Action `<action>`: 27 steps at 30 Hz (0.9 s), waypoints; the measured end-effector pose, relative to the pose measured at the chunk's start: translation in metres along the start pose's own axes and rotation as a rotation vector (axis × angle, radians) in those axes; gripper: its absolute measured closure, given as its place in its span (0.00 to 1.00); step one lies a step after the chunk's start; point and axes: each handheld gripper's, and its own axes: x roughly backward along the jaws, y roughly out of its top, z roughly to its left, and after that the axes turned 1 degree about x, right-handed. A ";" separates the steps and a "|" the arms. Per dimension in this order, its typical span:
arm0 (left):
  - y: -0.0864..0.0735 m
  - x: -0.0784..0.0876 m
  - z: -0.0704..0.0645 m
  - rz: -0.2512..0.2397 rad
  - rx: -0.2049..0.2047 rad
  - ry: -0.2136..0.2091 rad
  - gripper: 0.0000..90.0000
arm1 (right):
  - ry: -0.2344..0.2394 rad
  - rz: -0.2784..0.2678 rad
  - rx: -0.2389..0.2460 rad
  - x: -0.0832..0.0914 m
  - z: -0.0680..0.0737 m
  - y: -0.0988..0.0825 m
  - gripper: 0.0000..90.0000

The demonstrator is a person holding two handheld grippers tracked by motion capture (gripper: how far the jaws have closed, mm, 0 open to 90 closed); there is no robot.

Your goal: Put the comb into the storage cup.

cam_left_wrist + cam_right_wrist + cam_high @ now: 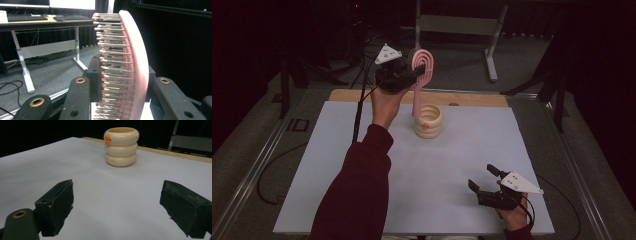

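A pink hairbrush [423,62] stands upright in the air with its head up and its handle pointing down. My left gripper [412,75] is shut on the head, and the bristles [112,62] run between its jaws in the left gripper view. Below the handle stands a cream ringed cup [428,122] with an orange spot [107,138]. In the high view the handle's end overlaps the cup's back left rim. Nothing rises from the cup's mouth in the right gripper view. My right gripper [482,176] rests open near the front right, aimed at the cup [121,146].
A white sheet [362,165] covers the table, with a wooden strip [472,99] along its back edge. A metal desk frame [492,45] stands on the floor behind. Cables [359,107] trail down the left side of the table.
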 end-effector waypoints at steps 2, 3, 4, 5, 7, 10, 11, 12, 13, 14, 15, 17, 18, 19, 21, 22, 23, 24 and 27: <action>0.000 -0.003 -0.001 0.000 0.001 -0.001 0.72 | 0.001 -0.002 -0.005 0.000 0.000 0.000 0.13; 0.000 -0.004 -0.001 -0.003 0.005 -0.003 0.72 | 0.001 -0.001 -0.005 0.001 0.000 0.000 0.13; 0.000 -0.005 -0.001 -0.006 0.010 -0.005 0.72 | 0.000 -0.003 -0.008 0.001 -0.001 0.000 0.13; 0.000 -0.006 -0.002 -0.007 0.012 -0.006 0.72 | 0.000 -0.005 -0.007 0.001 -0.001 0.000 0.13; -0.001 -0.008 -0.002 -0.006 0.014 -0.007 0.72 | 0.001 -0.004 -0.011 0.001 0.000 0.000 0.13; -0.002 -0.012 -0.002 -0.004 0.017 -0.005 0.72 | 0.002 -0.005 -0.013 0.001 -0.001 0.000 0.13; -0.002 -0.013 -0.003 -0.005 0.017 -0.006 0.72 | 0.001 -0.006 -0.012 0.001 -0.001 0.000 0.13; -0.002 -0.014 -0.003 -0.002 0.017 -0.003 0.72 | 0.002 -0.006 -0.012 0.001 -0.001 0.000 0.13; -0.002 -0.015 -0.003 -0.001 0.016 -0.003 0.72 | 0.002 -0.007 -0.013 0.001 -0.001 0.000 0.13; -0.002 -0.015 -0.003 -0.001 0.016 -0.003 0.72 | 0.002 -0.007 -0.013 0.001 -0.001 0.000 0.13; -0.003 -0.017 -0.003 -0.003 0.014 -0.001 0.72 | 0.003 -0.008 -0.013 0.001 -0.001 0.000 0.13; -0.002 -0.019 -0.004 0.000 0.012 -0.001 0.72 | 0.006 -0.008 -0.014 0.001 -0.001 0.000 0.13; -0.002 -0.020 -0.004 -0.001 0.014 0.001 0.72 | 0.003 -0.007 -0.015 0.001 -0.001 0.000 0.13; -0.002 -0.022 -0.004 -0.003 0.016 0.002 0.72 | 0.004 -0.007 -0.016 0.001 -0.001 0.000 0.13; -0.002 -0.023 -0.005 -0.005 0.018 -0.003 0.72 | 0.006 -0.010 -0.016 0.001 -0.001 0.000 0.13; -0.002 -0.024 -0.005 -0.006 0.019 -0.003 0.72 | 0.008 -0.011 -0.017 0.001 -0.001 0.000 0.13; -0.002 -0.025 -0.006 -0.007 0.018 -0.004 0.72 | 0.005 -0.012 -0.018 0.001 -0.001 0.000 0.13; -0.002 -0.026 -0.006 -0.007 0.019 -0.004 0.72 | 0.006 -0.010 -0.021 0.001 -0.002 0.000 0.13; -0.002 -0.028 -0.007 -0.006 0.019 -0.002 0.72 | 0.006 -0.011 -0.021 0.002 -0.002 0.000 0.13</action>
